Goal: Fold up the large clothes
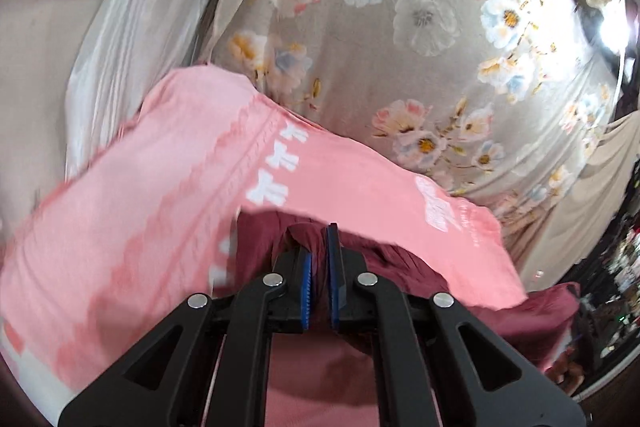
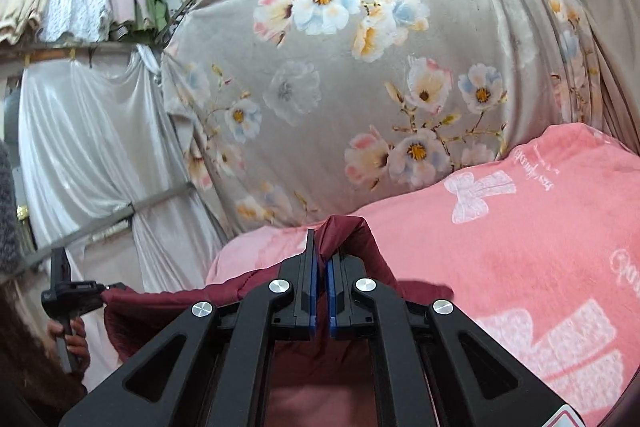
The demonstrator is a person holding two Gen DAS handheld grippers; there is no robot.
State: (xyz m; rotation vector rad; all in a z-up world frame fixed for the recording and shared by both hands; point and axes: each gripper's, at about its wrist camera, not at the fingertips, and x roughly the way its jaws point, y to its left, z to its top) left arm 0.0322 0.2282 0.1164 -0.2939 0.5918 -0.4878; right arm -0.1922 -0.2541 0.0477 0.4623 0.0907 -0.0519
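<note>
A dark red garment (image 1: 400,267) hangs between my two grippers above a pink blanket (image 1: 140,207) with white bows. My left gripper (image 1: 320,247) is shut on a bunched edge of the garment. My right gripper (image 2: 321,251) is shut on another corner of the garment (image 2: 348,231), whose edge stretches left to the left gripper (image 2: 72,297), seen at the far left in a hand. The pink blanket (image 2: 520,247) lies under and to the right of the right gripper.
A grey flowered sheet (image 2: 340,87) hangs behind the bed, and shows in the left wrist view (image 1: 400,47) too. A white satin curtain (image 2: 80,131) hangs at the left. Clothes (image 2: 80,3) hang on a rail at the upper left.
</note>
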